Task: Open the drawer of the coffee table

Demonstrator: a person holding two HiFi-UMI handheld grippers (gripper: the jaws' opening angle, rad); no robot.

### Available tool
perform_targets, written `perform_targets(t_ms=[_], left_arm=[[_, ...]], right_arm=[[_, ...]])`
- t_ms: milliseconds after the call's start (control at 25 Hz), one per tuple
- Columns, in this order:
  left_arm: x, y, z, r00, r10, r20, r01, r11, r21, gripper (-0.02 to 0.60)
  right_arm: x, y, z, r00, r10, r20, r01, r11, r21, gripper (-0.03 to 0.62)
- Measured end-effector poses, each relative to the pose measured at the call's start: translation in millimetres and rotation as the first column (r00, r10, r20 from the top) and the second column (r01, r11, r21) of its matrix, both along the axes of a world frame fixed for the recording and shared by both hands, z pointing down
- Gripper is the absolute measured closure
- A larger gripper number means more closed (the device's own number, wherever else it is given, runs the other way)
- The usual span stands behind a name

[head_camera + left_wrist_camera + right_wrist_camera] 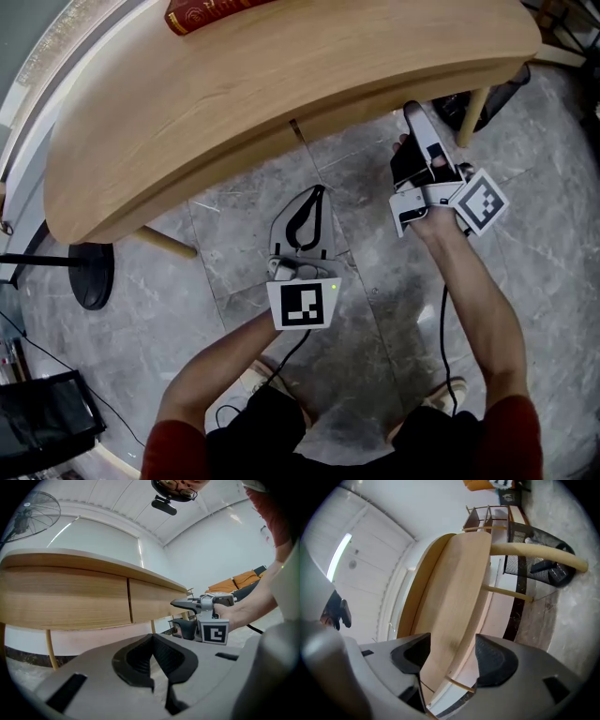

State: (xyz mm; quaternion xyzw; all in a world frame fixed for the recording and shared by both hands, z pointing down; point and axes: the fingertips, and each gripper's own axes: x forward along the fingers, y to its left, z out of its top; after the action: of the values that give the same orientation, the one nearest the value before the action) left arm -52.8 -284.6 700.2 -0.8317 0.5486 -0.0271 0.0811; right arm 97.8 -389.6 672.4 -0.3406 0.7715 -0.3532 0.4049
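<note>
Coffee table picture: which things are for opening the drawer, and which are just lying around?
For the job:
coffee table, drawer front, left gripper (shut), right gripper (open).

Just lying about:
red book on the table, fan stand, black wire basket.

Count on inspection: one coffee table (281,94), with two front panels (65,597) (154,599) and two legs (169,244) (474,114) seen from above. One red book (211,11). Two grippers: left gripper (314,197), right gripper (412,141). One fan (35,513). One wire basket (534,555).
</note>
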Motion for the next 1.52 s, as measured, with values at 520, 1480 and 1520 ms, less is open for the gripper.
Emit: perform_targets(t_ms=[520,1480,1520], left_arm=[[10.1,6.0,9.4,0.999,0.031,0.03,-0.031,0.999,-0.018,0.574],[5.5,6.1,9.5,1.0,0.005,0.031,-0.004,1.0,-0.024,0.574],[5.7,6.5,8.9,1.0,0.005,0.03,-0.004,1.0,-0.022,0.574]], right_arm=[[14.3,-18.6,-2.5,0.94,-0.006,0.34,-0.005,1.0,0.03,0.422],[12.9,-21.1,0.7,0.933,-0.058,0.354,0.034,0.997,0.075,0.416],[12.8,-21.1,0.9,0.933,-0.061,0.354,0.037,0.997,0.075,0.416]])
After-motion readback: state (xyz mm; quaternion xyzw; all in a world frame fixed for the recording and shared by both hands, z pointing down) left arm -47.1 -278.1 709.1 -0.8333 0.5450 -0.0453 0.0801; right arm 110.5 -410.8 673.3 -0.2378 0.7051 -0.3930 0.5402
